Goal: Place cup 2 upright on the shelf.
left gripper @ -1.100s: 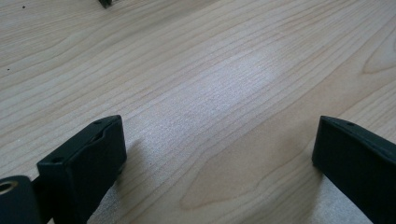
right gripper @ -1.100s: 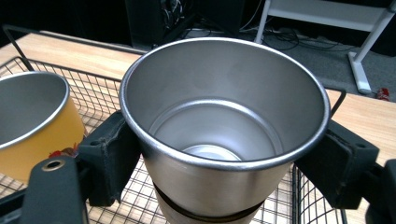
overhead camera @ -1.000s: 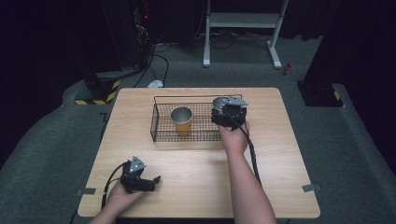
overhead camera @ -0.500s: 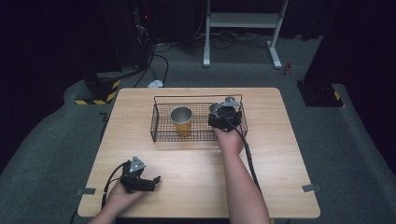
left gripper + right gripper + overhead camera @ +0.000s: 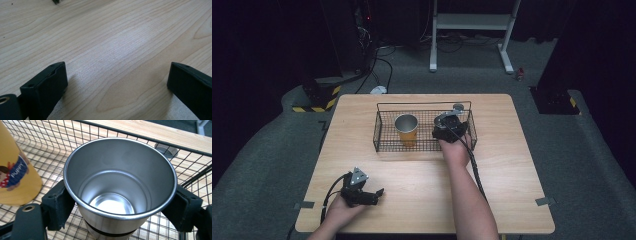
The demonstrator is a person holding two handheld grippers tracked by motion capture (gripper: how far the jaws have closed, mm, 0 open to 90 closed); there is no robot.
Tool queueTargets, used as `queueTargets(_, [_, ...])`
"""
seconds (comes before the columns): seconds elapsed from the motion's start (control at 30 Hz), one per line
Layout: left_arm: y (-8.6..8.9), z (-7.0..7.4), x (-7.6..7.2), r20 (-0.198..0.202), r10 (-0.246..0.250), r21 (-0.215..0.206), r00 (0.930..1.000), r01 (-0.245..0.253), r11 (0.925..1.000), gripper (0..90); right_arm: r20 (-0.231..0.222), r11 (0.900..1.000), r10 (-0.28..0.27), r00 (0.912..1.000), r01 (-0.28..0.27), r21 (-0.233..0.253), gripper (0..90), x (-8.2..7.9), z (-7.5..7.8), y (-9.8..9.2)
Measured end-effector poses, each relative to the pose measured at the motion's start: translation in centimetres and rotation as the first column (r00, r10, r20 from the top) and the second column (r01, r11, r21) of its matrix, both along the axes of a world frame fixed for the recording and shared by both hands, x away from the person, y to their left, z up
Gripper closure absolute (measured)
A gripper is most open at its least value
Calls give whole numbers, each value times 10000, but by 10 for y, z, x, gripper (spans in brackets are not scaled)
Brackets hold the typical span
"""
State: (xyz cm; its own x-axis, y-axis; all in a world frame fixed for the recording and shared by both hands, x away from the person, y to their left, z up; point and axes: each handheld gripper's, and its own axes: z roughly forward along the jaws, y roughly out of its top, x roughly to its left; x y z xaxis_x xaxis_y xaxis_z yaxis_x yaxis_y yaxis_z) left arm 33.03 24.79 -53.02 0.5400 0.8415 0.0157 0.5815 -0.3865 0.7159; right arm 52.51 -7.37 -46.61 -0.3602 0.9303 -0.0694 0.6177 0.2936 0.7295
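The steel cup [image 5: 119, 187] stands upright between the jaws of the right tool [image 5: 120, 210], inside the wire basket [image 5: 384, 142], toward its right end; its mouth is open and it is empty. Over the last second the right tool has come in from the basket's far right corner, above the rim, to a spot lower and further left, so the cup is now down among the wires and nearer the yellow cup [image 5: 407, 130] that stands in the middle of the basket. I judge that this is the lowering stage of placing the steel cup in the basket, close to done; whether its base already rests on the mesh floor I cannot tell. The right tool is opened about as wide as the cup, its two black jaws pressed against the cup's sides just under the rim, so it has the cup in its grip. In the right gripper view the yellow cup, with a cartoon print on its side, sits just beside the steel one, apart from it. A small round grey disc [image 5: 458, 106] lies on the counter [image 5: 512, 165] just behind the basket. The left tool [image 5: 371, 196] has not moved: it rests on the counter's near left part, jaws spread wide with bare wood between them, holding nothing.
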Motion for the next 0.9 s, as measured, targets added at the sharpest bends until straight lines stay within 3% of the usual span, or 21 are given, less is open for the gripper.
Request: queueTargets(0.9, [0,0,0,9,8,-20,10000,-8,10000,34,-599,10000,58,9982,-55,63,186,5,-4,-3])
